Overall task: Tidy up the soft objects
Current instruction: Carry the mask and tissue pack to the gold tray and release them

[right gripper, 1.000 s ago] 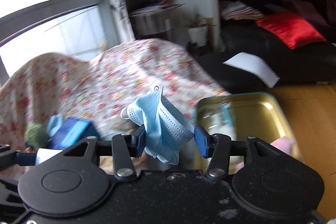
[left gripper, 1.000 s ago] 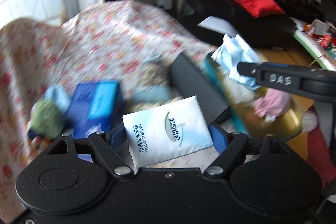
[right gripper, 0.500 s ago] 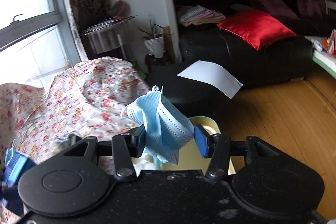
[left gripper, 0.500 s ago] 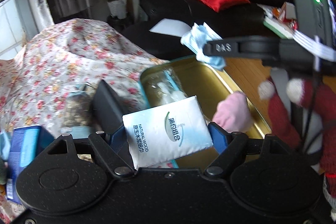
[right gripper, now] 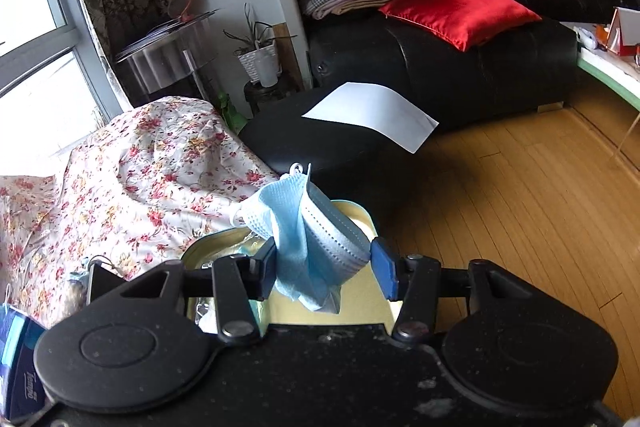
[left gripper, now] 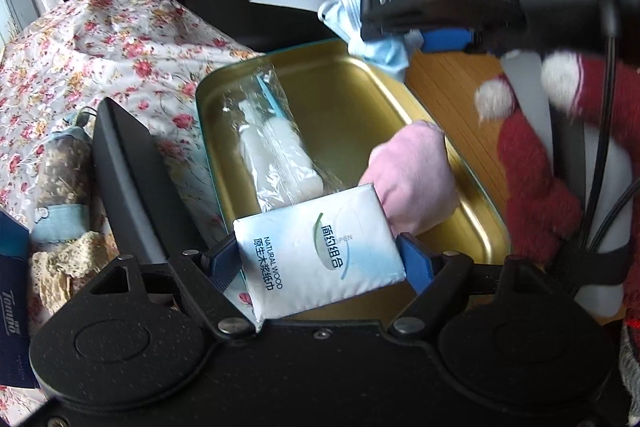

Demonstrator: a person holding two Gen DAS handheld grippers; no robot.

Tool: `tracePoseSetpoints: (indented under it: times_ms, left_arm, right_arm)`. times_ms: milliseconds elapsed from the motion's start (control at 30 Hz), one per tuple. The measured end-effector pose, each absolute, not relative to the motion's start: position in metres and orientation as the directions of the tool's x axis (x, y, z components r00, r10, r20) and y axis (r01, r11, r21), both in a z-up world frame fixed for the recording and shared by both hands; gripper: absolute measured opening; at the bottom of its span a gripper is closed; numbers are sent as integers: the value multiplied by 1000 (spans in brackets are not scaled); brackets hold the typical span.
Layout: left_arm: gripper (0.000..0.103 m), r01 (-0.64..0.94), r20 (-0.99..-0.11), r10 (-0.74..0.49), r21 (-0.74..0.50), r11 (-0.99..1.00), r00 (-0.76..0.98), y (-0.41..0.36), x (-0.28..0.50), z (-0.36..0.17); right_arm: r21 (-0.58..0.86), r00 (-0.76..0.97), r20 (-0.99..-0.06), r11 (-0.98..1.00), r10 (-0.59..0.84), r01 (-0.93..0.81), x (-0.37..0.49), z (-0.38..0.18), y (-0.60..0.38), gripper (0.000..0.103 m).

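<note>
Now both grippers hang over the gold tin (left gripper: 472, 163), where a second ago they were over the floral cloth (left gripper: 100, 43) with the tin off at 3 o'clock and blurred. In the left wrist view the tin fills the middle, and the blue Tempo box (left gripper: 12, 291) has slid to the 9 o'clock edge.

The left gripper (left gripper: 320, 263) holds the white tissue pack (left gripper: 320, 251) across its width, blue pads pressed on both short ends, gripped the same as before. The pack sits tilted above the tin's near end, just in front of the pink plush piece (left gripper: 416, 183) and the clear-wrapped white roll (left gripper: 276, 147), both lying in the tin.

The right gripper (right gripper: 324, 267) stands narrow, clamped on a crumpled blue face mask (right gripper: 308, 227) that sticks up from between its pads. In the left view the mask (left gripper: 376, 51) hangs at 1 o'clock over the tin's far rim. A black case (left gripper: 132, 171) lies on the cloth beside the tin at 9 o'clock.
</note>
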State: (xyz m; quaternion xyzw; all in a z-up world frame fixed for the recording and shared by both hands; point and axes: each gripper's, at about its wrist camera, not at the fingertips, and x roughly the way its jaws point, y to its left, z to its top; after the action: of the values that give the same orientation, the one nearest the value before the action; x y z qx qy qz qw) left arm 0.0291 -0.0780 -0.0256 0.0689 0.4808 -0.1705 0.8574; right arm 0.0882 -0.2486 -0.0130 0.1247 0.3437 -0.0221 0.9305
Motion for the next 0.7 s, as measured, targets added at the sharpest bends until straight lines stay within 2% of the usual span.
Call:
tracePoseSetpoints:
  times_ms: [167, 233, 267, 300, 333, 367, 433, 700]
  left_arm:
    - [78, 341, -866, -209, -47, 939, 455, -76, 31, -35]
    - [78, 330, -872, -207, -56, 943, 444, -75, 32, -38]
    - [78, 325, -874, -207, -60, 944, 439, -75, 32, -39]
    - [78, 323, -877, -207, -62, 944, 434, -75, 32, -40]
    - [79, 321, -879, -206, -64, 945, 430, -75, 32, -41]
    - [81, 320, -880, -205, -64, 945, 428, -75, 33, -42]
    - [85, 318, -879, -204, -64, 946, 430, -75, 32, -42]
    - [86, 313, -880, -201, -63, 948, 431, -74, 34, -42]
  right_arm:
    - [214, 754, -655, 970, 54, 117, 92, -15, -247, 50]
    - [214, 755, -654, 970, 56, 113, 91, -15, -245, 54]
    - [212, 756, -652, 970, 53, 116, 90, -14, -245, 59]
    - [211, 756, -652, 971, 52, 116, 89, -14, -246, 75]
    - [212, 758, -650, 970, 52, 116, 88, -14, -245, 82]
    - [212, 764, -643, 970, 48, 117, 88, -13, -246, 84]
    - [208, 767, -640, 972, 49, 112, 87, -12, -245, 84]
    - [214, 760, -648, 968, 42, 129, 89, -14, -250, 85]
